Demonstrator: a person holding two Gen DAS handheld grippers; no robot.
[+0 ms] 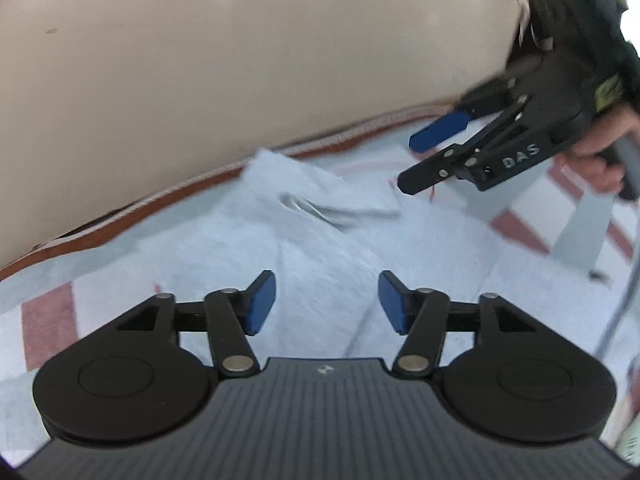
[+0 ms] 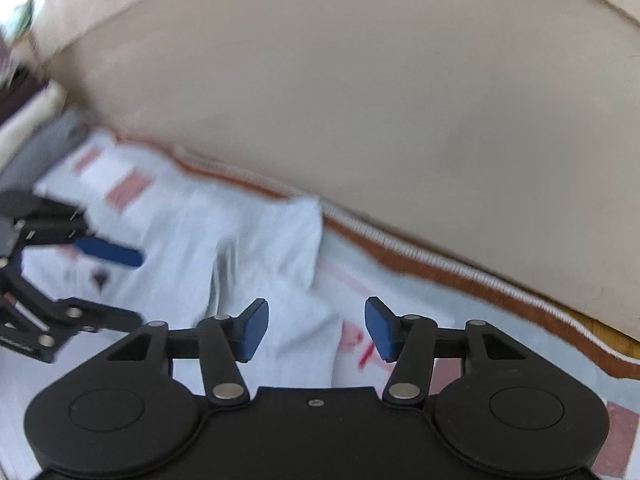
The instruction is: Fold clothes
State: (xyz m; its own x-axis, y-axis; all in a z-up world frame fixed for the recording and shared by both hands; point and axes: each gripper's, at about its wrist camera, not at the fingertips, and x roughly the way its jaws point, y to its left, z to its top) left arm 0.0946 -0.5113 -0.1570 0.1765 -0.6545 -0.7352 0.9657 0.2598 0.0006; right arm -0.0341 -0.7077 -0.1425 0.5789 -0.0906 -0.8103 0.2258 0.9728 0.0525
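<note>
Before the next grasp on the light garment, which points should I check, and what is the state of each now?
1. Left gripper open: ok.
2. Right gripper open: ok.
3. Both grippers empty: ok, nothing between the pads.
4. Light grey garment lies on the checked cloth: ok.
5. Garment flat: not ok, ridges and folds show.
6. Which edge to grasp: cannot tell, both views are blurred.

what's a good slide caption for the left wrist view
Both grippers, left gripper and right gripper, open above a pale grey garment on a sofa.
</note>
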